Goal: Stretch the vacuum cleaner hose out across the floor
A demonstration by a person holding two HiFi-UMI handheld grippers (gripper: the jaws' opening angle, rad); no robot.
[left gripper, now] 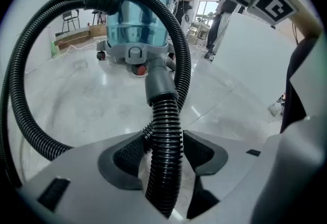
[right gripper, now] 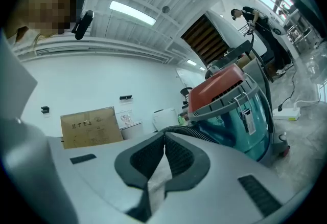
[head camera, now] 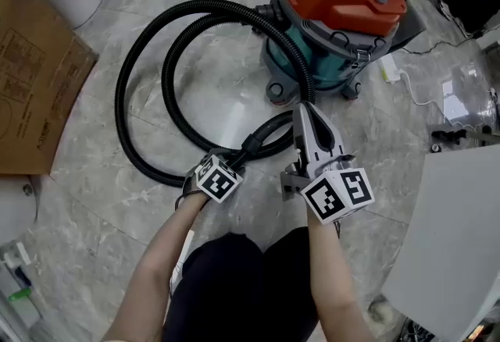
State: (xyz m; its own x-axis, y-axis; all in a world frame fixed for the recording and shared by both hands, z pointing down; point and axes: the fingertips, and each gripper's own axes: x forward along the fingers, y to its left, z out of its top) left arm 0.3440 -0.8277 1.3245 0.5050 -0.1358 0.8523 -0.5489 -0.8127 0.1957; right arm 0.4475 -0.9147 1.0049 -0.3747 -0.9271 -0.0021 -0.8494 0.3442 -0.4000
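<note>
My left tongs (left gripper: 163, 135) stand apart around the black ribbed hose (left gripper: 164, 177), just short of its grey cuff (left gripper: 161, 82), without clamping it. The hose lies looped on the floor (head camera: 226, 87) beside the vacuum cleaner (head camera: 336, 20). My right tongs (right gripper: 164, 136) are closed and empty.

The head view looks steeply down at the floor (head camera: 86, 208); the left gripper view rides low, close along the hose (left gripper: 164, 136); the right gripper view looks level; all share the vacuum cleaner (head camera: 336, 20)
</note>
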